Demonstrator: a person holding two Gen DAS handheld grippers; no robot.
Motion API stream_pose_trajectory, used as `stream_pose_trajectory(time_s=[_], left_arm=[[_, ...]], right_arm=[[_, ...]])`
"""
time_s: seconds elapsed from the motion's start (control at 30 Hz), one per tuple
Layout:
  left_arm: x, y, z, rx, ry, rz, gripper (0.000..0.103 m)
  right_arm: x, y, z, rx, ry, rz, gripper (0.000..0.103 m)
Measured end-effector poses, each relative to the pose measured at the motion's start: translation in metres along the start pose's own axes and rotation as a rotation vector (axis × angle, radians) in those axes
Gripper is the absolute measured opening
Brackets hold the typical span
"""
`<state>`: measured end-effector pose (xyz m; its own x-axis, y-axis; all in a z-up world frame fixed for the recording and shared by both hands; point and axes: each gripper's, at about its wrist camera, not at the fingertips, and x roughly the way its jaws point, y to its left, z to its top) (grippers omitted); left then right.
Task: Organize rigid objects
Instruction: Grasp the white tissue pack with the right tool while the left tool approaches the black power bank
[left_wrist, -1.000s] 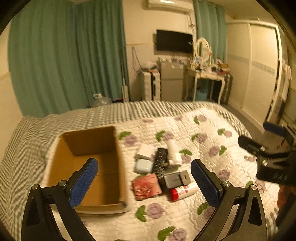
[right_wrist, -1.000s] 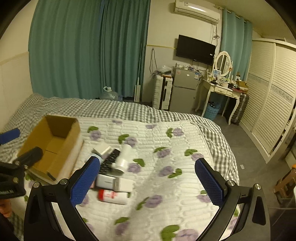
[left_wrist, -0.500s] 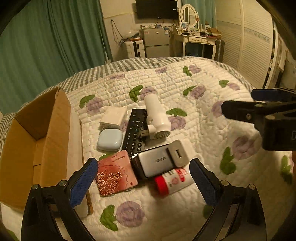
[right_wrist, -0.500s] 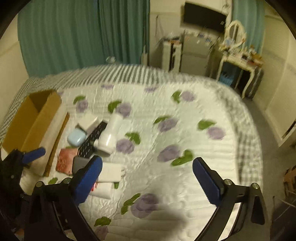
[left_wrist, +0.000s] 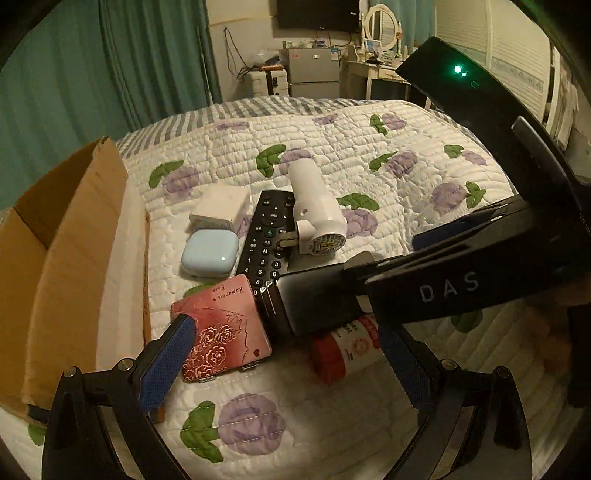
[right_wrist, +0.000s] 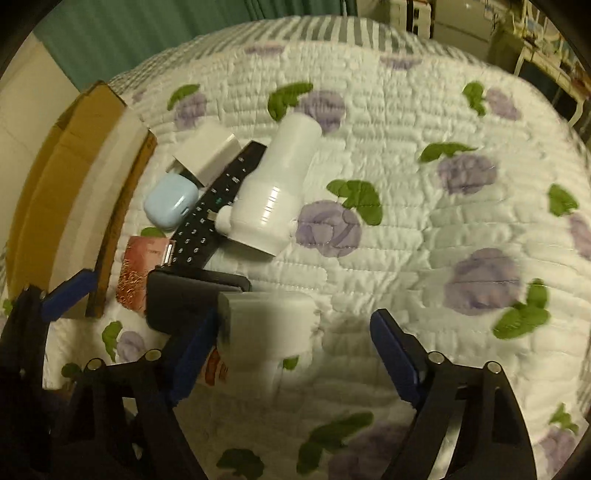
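A pile of objects lies on the quilt: a red rose-pattern case (left_wrist: 221, 328), a black remote (left_wrist: 266, 236), a light blue case (left_wrist: 209, 252), a white block (left_wrist: 220, 206), a white cylindrical device (left_wrist: 317, 210), a dark charger (left_wrist: 314, 306) and a red-capped bottle (left_wrist: 343, 350). An open cardboard box (left_wrist: 62, 258) stands to their left. My left gripper (left_wrist: 284, 354) is open, low over the red case and bottle. My right gripper (right_wrist: 291, 332) is open, its left finger beside the charger's white end (right_wrist: 266, 325); its body crosses the left wrist view (left_wrist: 461, 280).
The floral quilt (right_wrist: 424, 221) stretches out to the right of the pile. Green curtains (left_wrist: 110, 66), a small fridge (left_wrist: 314, 74) and a dressing table (left_wrist: 380, 70) stand beyond the bed's far end.
Both grippers have dropped and moved in close to the pile. The right gripper has swung in from the right and now crosses over the charger in the left wrist view.
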<state>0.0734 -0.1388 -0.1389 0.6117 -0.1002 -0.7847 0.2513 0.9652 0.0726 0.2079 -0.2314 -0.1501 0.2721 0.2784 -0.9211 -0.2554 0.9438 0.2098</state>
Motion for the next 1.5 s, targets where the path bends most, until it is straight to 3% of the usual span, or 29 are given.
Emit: stream_pose_trajectory(time_s=[0.1, 0.27, 0.37, 0.4, 0.43, 0.53, 0.57, 0.67, 0.73, 0.8, 1.2, 1.23, 1.27, 1.5], left_arm=[[0.004, -0.001, -0.001, 0.0, 0.007, 0.004, 0.1], [0.007, 0.0, -0.001, -0.016, 0.022, 0.003, 0.1], [0.008, 0.0, 0.001, -0.029, 0.028, 0.006, 0.1], [0.009, 0.0, 0.002, -0.034, 0.03, 0.008, 0.1], [0.009, 0.0, 0.003, -0.039, 0.03, 0.01, 0.1], [0.012, -0.001, 0.009, -0.045, 0.03, 0.011, 0.1], [0.013, -0.001, 0.009, -0.044, 0.032, 0.013, 0.1], [0.015, -0.001, 0.009, -0.055, 0.036, 0.027, 0.1], [0.016, -0.001, 0.009, -0.064, 0.035, 0.047, 0.1], [0.017, 0.001, 0.01, -0.072, 0.03, 0.053, 0.1], [0.018, 0.002, 0.009, -0.053, 0.035, 0.077, 0.1], [0.019, 0.001, 0.009, -0.052, 0.035, 0.079, 0.1], [0.019, 0.002, 0.009, -0.051, 0.037, 0.08, 0.1], [0.02, 0.003, 0.009, -0.053, 0.037, 0.081, 0.1]], right_arm=[[0.0, 0.001, -0.001, 0.0, 0.003, 0.061, 0.057], [-0.006, -0.001, -0.001, 0.001, -0.001, 0.063, 0.057], [-0.023, -0.005, -0.003, 0.007, -0.049, 0.042, 0.056], [-0.029, -0.006, -0.003, 0.006, -0.071, 0.042, 0.044], [-0.041, -0.007, -0.002, -0.006, -0.112, 0.027, 0.011], [-0.056, -0.004, 0.0, -0.064, -0.173, -0.115, 0.012], [-0.054, -0.005, 0.0, -0.061, -0.167, -0.114, 0.012], [-0.046, -0.01, 0.003, -0.014, -0.135, -0.003, 0.015], [-0.035, -0.012, 0.002, -0.012, -0.09, -0.041, 0.058], [-0.025, -0.011, 0.0, -0.009, -0.064, -0.048, 0.066], [0.009, -0.019, 0.009, 0.044, 0.032, 0.064, 0.064], [0.008, -0.019, 0.008, 0.045, 0.031, 0.081, 0.056], [0.006, -0.016, 0.007, 0.028, 0.025, 0.081, 0.054], [-0.012, -0.014, 0.003, 0.004, -0.053, 0.034, 0.053]])
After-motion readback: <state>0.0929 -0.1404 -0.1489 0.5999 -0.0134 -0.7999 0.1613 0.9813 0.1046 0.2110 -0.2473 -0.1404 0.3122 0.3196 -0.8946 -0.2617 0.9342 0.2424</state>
